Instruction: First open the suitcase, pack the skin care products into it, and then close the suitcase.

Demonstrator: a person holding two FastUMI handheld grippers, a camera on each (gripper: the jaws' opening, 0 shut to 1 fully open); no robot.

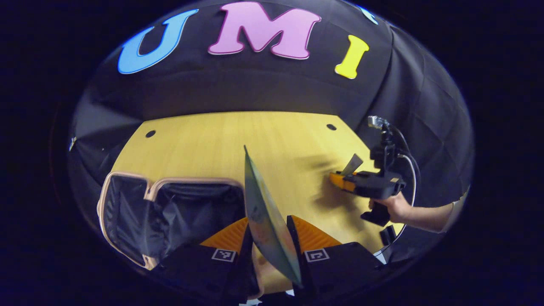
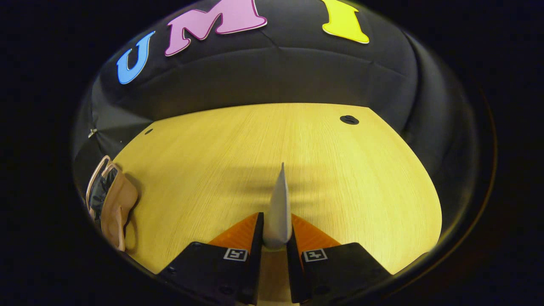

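Observation:
A beige-rimmed suitcase [image 1: 191,182] lies open at the left of the wooden table [image 1: 212,144], its dark lining showing. My left gripper [image 1: 270,225] is shut on a thin greenish skin care packet [image 1: 260,204], held edge-on just right of the suitcase. At the right a hand [image 1: 395,208] holds the right gripper [image 1: 341,177] above the table with a pale packet [image 1: 353,163] sticking up from it. In the right gripper view, my right gripper [image 2: 276,224] is shut on that flat white packet [image 2: 279,199], and the suitcase [image 2: 112,204] sits at the far left.
Black cloth walls close in the table's far and side edges. Small round holes [image 1: 331,126] [image 1: 150,134] [image 2: 349,120] mark the tabletop's far corners. Bare wood [image 2: 340,178] stretches between the suitcase and the right gripper.

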